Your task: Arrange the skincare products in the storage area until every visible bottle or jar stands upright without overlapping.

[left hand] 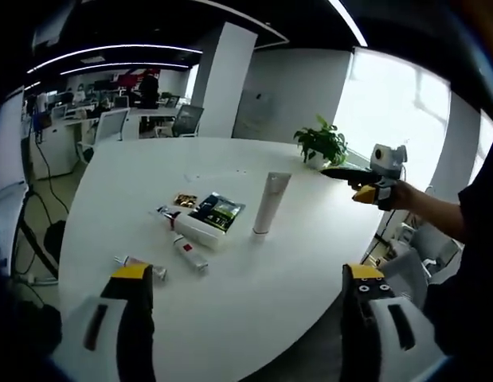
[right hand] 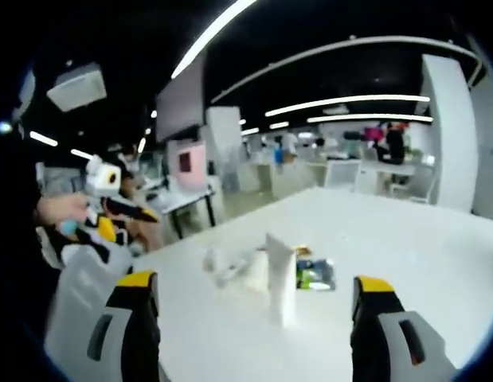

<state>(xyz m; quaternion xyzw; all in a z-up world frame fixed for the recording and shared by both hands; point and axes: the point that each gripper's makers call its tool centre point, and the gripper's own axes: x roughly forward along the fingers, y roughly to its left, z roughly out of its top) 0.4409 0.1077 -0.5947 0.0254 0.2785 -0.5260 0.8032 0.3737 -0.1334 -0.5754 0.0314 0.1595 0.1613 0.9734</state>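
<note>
A white tube (left hand: 271, 203) stands upright near the middle of the white table (left hand: 310, 263). Left of it lie a dark green sachet (left hand: 218, 211), a white box (left hand: 200, 232), a small gold packet (left hand: 185, 200) and two small tubes (left hand: 190, 255), (left hand: 142, 267). My left gripper (left hand: 248, 274) hovers open over the near table edge, holding nothing. My right gripper (left hand: 365, 179) is held off the table's right side. In the right gripper view, it (right hand: 254, 282) is open and empty, facing the blurred tube (right hand: 282, 274), box (right hand: 254, 270) and sachet (right hand: 314, 273). The left gripper (right hand: 119, 203) shows at left.
A potted plant (left hand: 322, 143) stands at the table's far right edge. Office chairs (left hand: 186, 121) and desks sit beyond the table. A person's hand and dark sleeve (left hand: 469, 231) are at the right. Bare tabletop surrounds the cluster.
</note>
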